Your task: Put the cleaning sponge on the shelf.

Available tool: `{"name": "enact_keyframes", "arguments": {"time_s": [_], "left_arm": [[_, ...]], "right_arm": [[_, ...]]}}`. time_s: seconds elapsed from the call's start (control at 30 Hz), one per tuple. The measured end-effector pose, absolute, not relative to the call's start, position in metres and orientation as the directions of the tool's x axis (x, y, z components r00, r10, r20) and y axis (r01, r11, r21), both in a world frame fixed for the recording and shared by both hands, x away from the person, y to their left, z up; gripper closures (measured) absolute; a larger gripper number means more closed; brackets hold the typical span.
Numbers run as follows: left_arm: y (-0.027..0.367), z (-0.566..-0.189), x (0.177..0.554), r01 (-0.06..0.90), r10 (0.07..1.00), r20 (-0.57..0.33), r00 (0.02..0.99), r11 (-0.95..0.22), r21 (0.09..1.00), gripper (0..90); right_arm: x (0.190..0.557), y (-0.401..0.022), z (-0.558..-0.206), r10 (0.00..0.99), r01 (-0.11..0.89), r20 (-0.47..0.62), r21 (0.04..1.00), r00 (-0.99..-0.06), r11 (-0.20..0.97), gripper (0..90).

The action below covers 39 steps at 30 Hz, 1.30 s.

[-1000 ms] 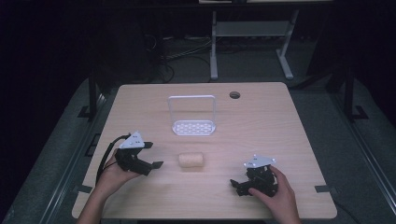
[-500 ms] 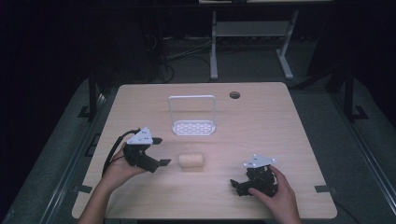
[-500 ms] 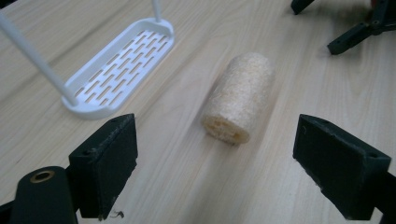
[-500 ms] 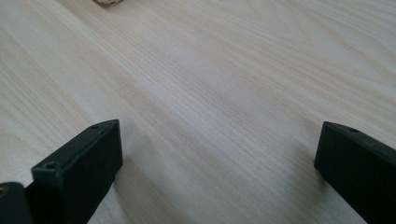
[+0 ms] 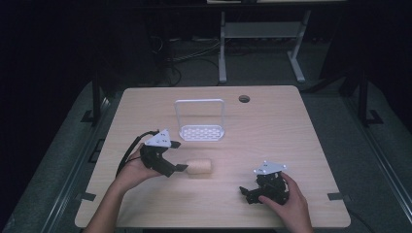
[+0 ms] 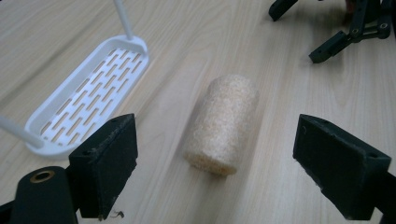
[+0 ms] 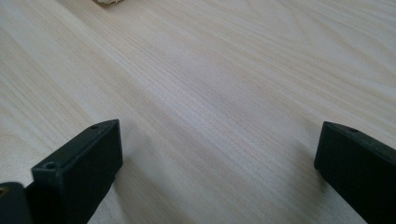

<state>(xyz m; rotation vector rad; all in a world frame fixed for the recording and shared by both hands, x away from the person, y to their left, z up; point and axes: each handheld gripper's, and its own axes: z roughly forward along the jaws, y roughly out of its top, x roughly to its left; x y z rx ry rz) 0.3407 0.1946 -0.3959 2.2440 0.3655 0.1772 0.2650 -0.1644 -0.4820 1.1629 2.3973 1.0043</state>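
White slotted rack (image 5: 201, 131) holds nothing; left gripper (image 6: 219, 161) jaws spread wide around the foam cylinder (image 6: 223, 123), untouched; right gripper (image 7: 215, 163) jaws wide over bare table (image 7: 224, 84)

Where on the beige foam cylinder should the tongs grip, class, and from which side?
Grip the beige foam cylinder across its curved middle, coming end-on from the left tongs' side. It lies flat on the table, lined up between the open jaws.
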Motion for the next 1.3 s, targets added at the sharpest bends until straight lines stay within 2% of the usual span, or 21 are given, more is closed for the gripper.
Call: {"name": "enact_keyframes", "arguments": {"time_s": [0.33,0.7,1.3], "left_arm": [[0.180,-0.396,0.350,0.175,0.253,-0.016,0.967,-0.620,0.765,13.4],[0.164,-0.397,0.358,0.120,0.192,0.014,0.981,-0.663,0.739,13.3],[0.141,-0.424,0.364,0.093,0.139,0.013,0.990,-0.729,0.678,13.8]], "right_arm": [[0.265,-0.165,-0.482,0.775,0.570,0.034,0.699,-0.631,0.433,0.6],[0.265,-0.165,-0.482,0.775,0.568,0.032,0.700,-0.632,0.434,0.6],[0.266,-0.165,-0.482,0.774,0.566,0.031,0.700,-0.632,0.435,0.6]]}}
